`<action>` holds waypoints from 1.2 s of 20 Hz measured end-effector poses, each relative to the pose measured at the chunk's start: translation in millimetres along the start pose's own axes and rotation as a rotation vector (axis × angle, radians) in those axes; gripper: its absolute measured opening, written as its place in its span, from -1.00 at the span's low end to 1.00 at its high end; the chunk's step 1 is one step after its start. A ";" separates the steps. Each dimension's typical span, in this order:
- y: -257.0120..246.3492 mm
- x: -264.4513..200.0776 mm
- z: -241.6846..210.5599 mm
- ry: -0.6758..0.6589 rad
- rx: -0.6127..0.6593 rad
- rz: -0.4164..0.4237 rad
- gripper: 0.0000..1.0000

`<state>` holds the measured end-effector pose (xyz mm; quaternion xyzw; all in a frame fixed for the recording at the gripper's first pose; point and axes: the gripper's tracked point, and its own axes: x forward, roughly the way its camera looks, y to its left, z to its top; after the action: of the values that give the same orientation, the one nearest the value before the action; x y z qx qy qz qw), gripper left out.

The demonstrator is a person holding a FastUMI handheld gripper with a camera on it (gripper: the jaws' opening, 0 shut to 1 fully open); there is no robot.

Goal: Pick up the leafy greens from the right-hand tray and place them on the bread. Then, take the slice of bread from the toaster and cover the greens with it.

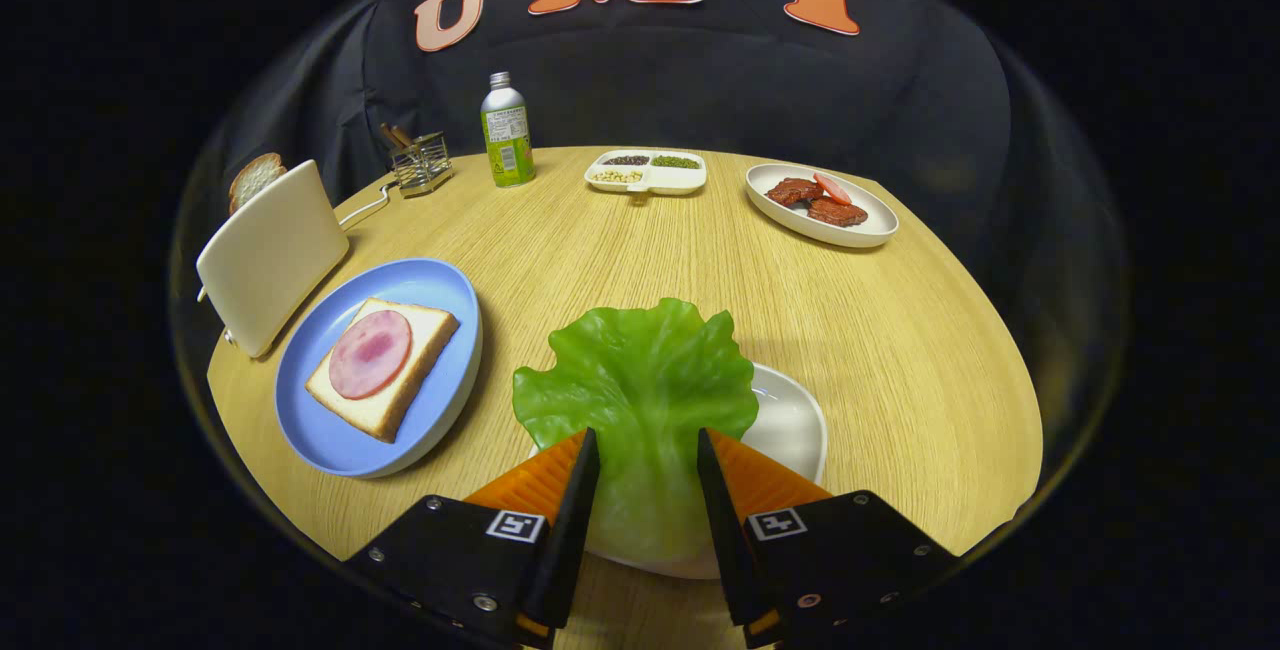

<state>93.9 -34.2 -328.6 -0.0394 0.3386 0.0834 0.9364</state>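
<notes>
Gripper: its two fingers closed on the stem end of the lettuce leaf, one pressing on either side.
Lettuce leaf: between the fingers, spread over the left rim of the white tray, near side of the table.
Bread slice: on the blue plate, left of the leaf, topped with a round of ham.
Toaster: far left, just beside the blue plate, a second slice showing behind it.
Far side: bottle, divided dish, oval plate of meat.

Lettuce between fingers, over tray; bread plate left.
</notes>
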 end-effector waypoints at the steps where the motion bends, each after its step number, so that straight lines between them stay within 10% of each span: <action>1: 0.3 0.2 0.4 0.001 0.003 -0.002 0.15; 10: 1.5 -1.8 0.0 0.014 0.017 -0.021 -0.82; 24: 22.4 -69.1 51.5 -0.104 0.042 -0.058 -0.89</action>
<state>69.8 -14.5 -245.2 -0.0253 0.2898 0.0508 0.9554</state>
